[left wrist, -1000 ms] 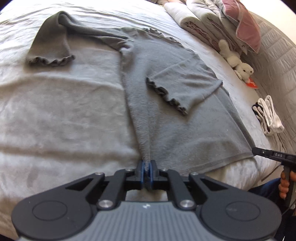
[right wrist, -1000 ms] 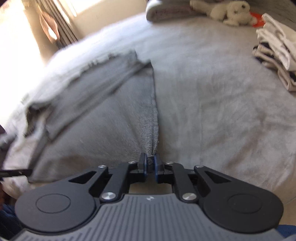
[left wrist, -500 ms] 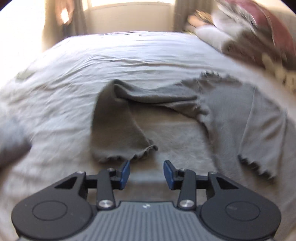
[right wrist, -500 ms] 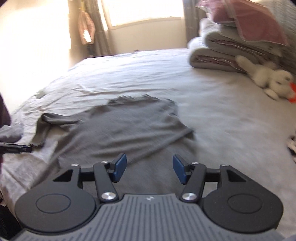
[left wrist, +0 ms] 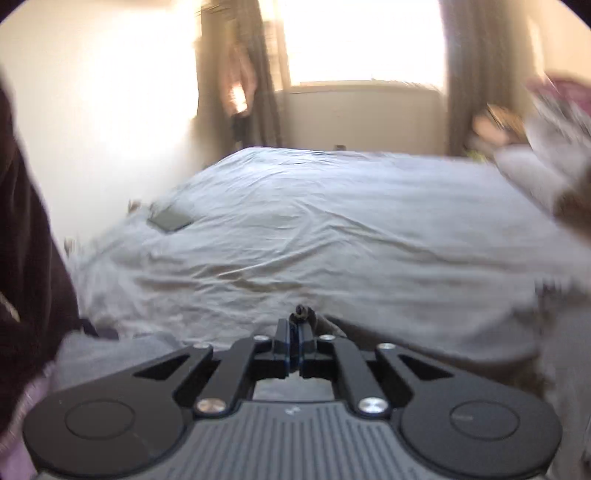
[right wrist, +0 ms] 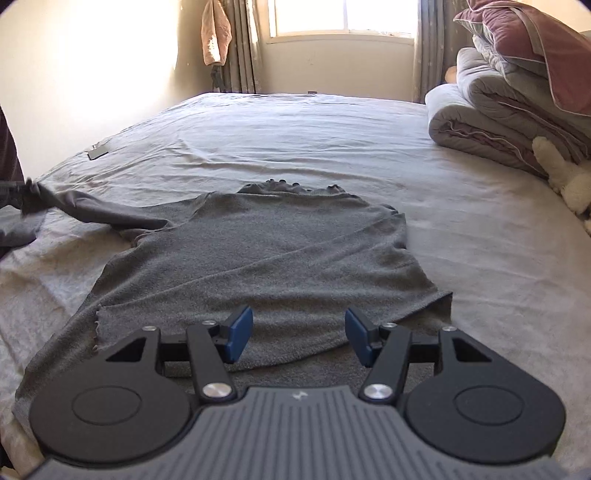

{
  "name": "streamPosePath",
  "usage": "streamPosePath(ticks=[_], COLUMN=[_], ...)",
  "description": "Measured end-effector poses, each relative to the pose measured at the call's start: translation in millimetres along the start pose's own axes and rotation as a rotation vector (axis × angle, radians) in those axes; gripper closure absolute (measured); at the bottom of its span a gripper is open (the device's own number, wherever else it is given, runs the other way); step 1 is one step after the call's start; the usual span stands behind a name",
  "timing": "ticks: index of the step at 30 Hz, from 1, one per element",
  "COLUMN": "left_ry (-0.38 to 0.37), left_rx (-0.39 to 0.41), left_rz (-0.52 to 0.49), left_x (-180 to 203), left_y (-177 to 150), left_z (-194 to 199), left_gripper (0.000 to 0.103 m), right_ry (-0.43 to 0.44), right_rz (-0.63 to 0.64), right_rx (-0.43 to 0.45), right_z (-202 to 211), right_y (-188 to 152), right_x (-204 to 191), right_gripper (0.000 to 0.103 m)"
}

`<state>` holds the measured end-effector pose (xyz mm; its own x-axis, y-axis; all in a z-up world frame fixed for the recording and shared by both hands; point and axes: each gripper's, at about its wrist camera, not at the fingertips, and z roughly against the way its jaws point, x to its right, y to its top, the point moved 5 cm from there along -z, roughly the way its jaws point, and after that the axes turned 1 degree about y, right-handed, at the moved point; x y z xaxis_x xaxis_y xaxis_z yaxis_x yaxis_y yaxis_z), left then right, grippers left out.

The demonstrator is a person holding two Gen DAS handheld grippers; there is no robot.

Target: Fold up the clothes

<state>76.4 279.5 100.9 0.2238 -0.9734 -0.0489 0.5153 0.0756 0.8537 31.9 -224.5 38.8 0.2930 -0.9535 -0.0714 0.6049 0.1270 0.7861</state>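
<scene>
- A second ago both hand-held grippers pinched the hem of the grey sweater (right wrist: 273, 254) at the near edge of the bed (right wrist: 369, 140); half a second ago both stood spread above it. Now our left hand-held gripper (left wrist: 296, 338) is pressed together on the frilled cuff of the sleeve (right wrist: 92, 210), while our right hand-held gripper (right wrist: 299, 339) stays spread wide, holding nothing, just above the sweater's near edge.
- The sweater lies flat on the bed, collar toward the window (right wrist: 343, 16), its body nearer us than the rolled duvets (right wrist: 509, 122) that sit off to its right.
- One sleeve already lies folded across the sweater's front, its ruffled cuff near the sweater's near-left edge. The other sleeve stretches out from the sweater's left shoulder, lifted off the sheet at its cuff end, where the left hand-held gripper shows at the edge of the right wrist view.
- We judge the step in hand to be the folding-in of this second sleeve.
- The next move, as we read it, calls for carrying the pinched cuff over the sweater's body and laying the sleeve flat across it, without dragging the shoulder out of line.
- The left wrist view is blurred, so the cuff's grip shows only as a dark tuft above the closed tips.
</scene>
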Motion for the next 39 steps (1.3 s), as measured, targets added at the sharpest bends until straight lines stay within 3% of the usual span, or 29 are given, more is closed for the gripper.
streamPosePath(ticks=[7,13,17,18,20,22,25,26,28,32,33,35,37,39], left_ry=[-0.071,-0.198,-0.278,-0.280,-0.253,-0.263,-0.262,-0.237,-0.170,-0.082,-0.066,-0.038,-0.058,-0.141], left_rx=[-0.066,-0.024,-0.107,-0.138,-0.220,-0.261,-0.286,-0.299,-0.324,-0.348,-0.340,-0.324,-0.275,-0.165], left_rz=[0.289,0.368,0.517,0.546,0.590,0.636,0.711,0.736,0.762,0.709,0.696,0.675,0.691,0.697], left_x=[-33.8,-36.2,-48.0,-49.9,-51.0,-47.8,-42.7,-42.3,-39.8,-21.6,-18.2,-12.0,-11.2,-8.2], left_y=[-1.1,-1.9,-21.3,-27.7,-40.4,-46.5,-47.2,-47.6,-50.7,-54.5,-53.5,-51.9,-46.9,-28.1], left_z=[-40.1,-5.9,-7.6,-11.3,-25.5,-38.9,-60.3,-69.2,-86.6,-113.6,-118.0,-126.0,-122.5,-104.1], left_gripper=[0.098,0.098,0.097,0.092,0.069,0.068,0.054,0.049,0.049,0.052,0.065,0.102,0.102,0.102], right_ry=[0.031,0.068,0.086,0.089,0.091,0.095,0.095,0.094,0.090,0.091,0.090,0.085,0.077,0.063], right_rz=[0.028,0.029,0.026,0.027,0.028,0.029,0.028,0.028,0.030,0.022,0.020,0.018,0.018,0.007], right_rx=[-0.018,-0.023,-0.012,-0.013,-0.014,-0.014,-0.014,-0.015,-0.018,-0.015,-0.014,-0.011,-0.004,0.012], right_z=[-10.2,-8.7,-7.3,-7.5,-8.1,-8.3,-9.3,-9.8,-11.1,-10.9,-10.7,-10.6,-9.7,-7.4], right_y=[-3.9,-3.9,-1.5,-1.6,-2.4,-2.8,-3.6,-4.2,-5.9,-8.2,-8.6,-9.1,-8.6,-6.8], right_x=[-17.4,-25.8,-31.5,-33.0,-35.4,-37.4,-40.2,-41.2,-43.4,-44.2,-44.1,-44.4,-42.6,-38.7], right_gripper=[0.043,0.043,0.043,0.043,0.043,0.043,0.043,0.043,0.043,0.043,0.043,0.043,0.043,0.043])
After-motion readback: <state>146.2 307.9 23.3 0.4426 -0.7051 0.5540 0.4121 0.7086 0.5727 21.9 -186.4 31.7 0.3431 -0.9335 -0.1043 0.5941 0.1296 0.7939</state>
